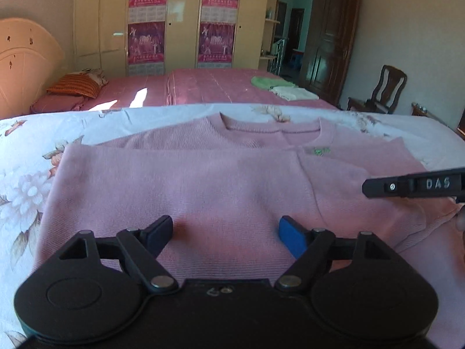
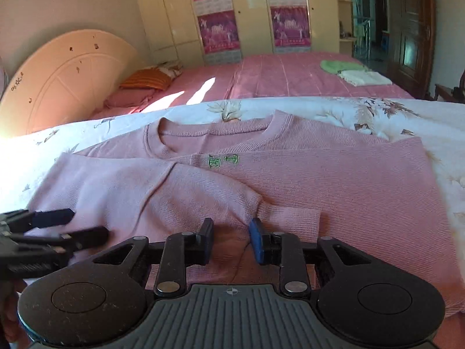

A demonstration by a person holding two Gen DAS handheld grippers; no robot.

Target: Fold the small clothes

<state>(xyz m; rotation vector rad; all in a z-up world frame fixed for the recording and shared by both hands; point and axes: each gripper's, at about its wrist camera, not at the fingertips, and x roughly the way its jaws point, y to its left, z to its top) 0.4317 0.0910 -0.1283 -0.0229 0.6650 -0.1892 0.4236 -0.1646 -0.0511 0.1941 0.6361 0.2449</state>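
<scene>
Pink knit sweater [image 2: 334, 180] flat on floral bed [image 2: 392, 113], my left claw [image 1: 225, 229] wide open above it, my right claw [image 2: 231, 240] part-open at the cuff [image 2: 287, 218], gripping nothing.

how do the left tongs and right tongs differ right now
The left tongs stand wide open over plain sweater body; the right tongs are much narrower, with gathered cloth by the sleeve cuff between them. Whether they pinch it is unclear. Both have one blue pad and hang low over the sweater.

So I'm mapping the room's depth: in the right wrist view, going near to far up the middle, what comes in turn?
right gripper → pink sweater → floral sheet → pink bed → wardrobe
</scene>
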